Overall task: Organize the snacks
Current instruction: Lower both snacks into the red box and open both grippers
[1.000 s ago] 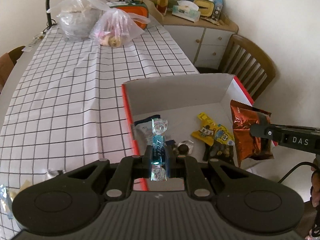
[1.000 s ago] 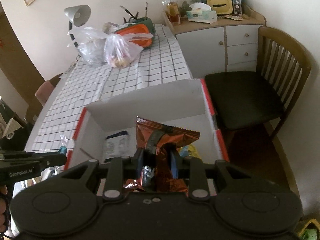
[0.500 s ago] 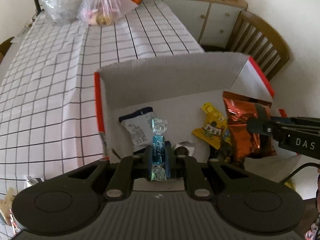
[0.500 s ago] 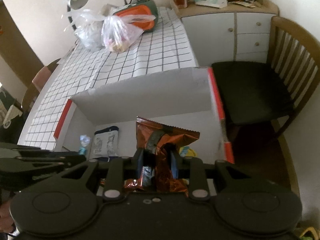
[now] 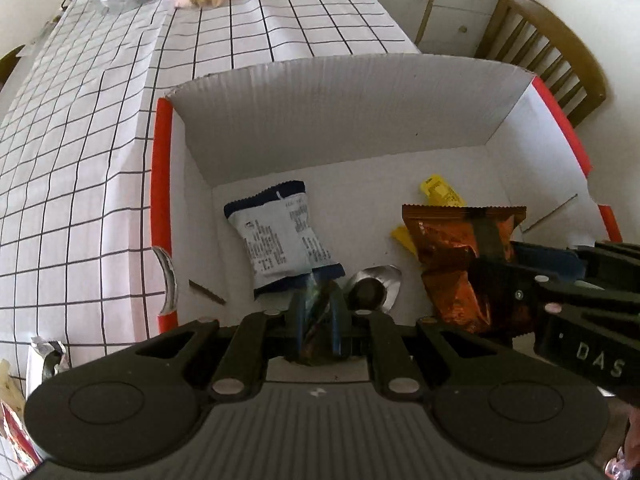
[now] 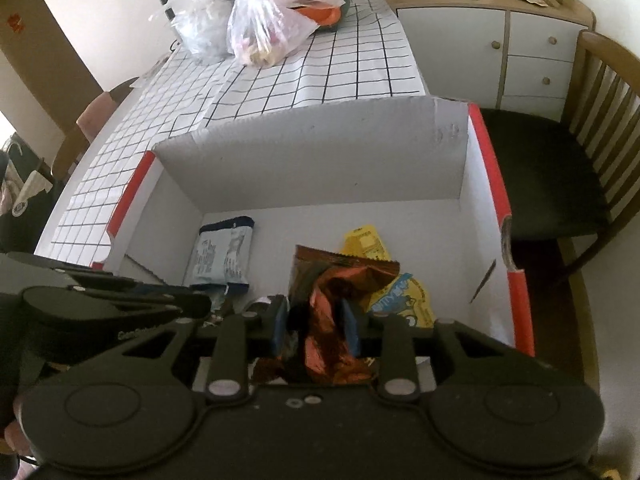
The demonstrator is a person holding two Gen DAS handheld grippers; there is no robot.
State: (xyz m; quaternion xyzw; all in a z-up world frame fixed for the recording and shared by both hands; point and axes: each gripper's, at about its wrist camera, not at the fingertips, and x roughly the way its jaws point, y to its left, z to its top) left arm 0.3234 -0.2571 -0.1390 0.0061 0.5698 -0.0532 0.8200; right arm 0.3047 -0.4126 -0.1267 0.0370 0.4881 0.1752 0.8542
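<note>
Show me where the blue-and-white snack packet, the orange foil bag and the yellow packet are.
Blue-and-white snack packet (image 5: pixel 282 236), left wrist view, its printed middle.
Orange foil bag (image 5: pixel 448 248), left wrist view, its crinkled front.
Yellow packet (image 6: pixel 366 244), right wrist view, its upper part.

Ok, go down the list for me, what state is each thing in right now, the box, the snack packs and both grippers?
Cardboard box: open, on the checked tablecloth.
Blue and white packet: lying flat on the box floor.
Yellow packet: in the box, partly under the orange bag.
Orange bag: crumpled between the right gripper pads, jaws just opening.
Wrapped candy: clamped in the shut left gripper.
</note>
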